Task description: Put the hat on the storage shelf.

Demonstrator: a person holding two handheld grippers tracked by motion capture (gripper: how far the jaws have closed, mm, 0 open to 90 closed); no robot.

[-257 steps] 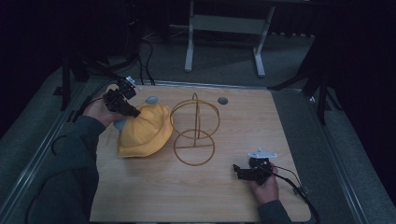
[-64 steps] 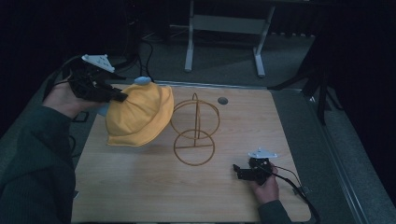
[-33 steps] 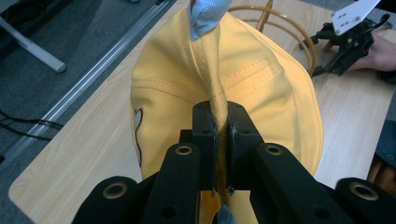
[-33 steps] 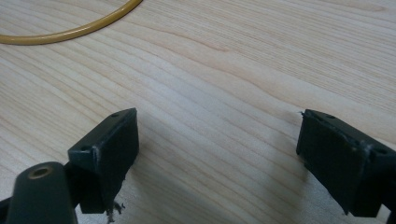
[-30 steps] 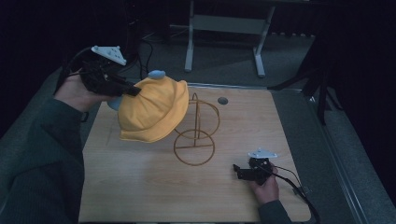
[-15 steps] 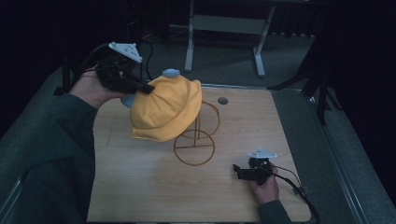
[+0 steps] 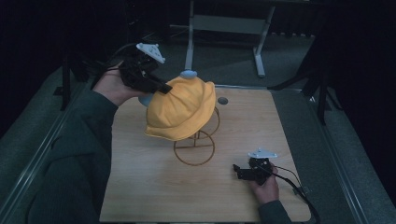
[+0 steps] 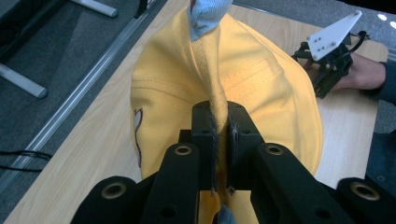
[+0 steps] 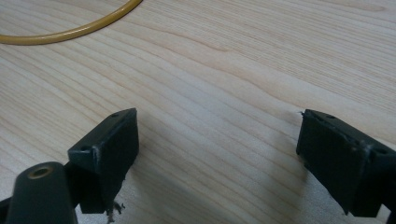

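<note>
Between left gripper (image 8: 219,140) fingers, pinched hat (image 8: 261,88) fold.

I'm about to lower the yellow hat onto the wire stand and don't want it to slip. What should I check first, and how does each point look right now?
1. Left gripper holds the hat firmly: ok, its jaws are shut on a pinched fold of fabric.
2. Hat is over the stand: ok, it hangs above the wire frame and hides the top of it.
3. Hat opening faces down onto the stand: cannot tell, the hat hangs tilted and its underside is hidden.
4. Right gripper is out of the way: ok, it is open and low over the table, near the stand's base ring.
5. Stand is upright: ok, its base ring lies flat.
</note>
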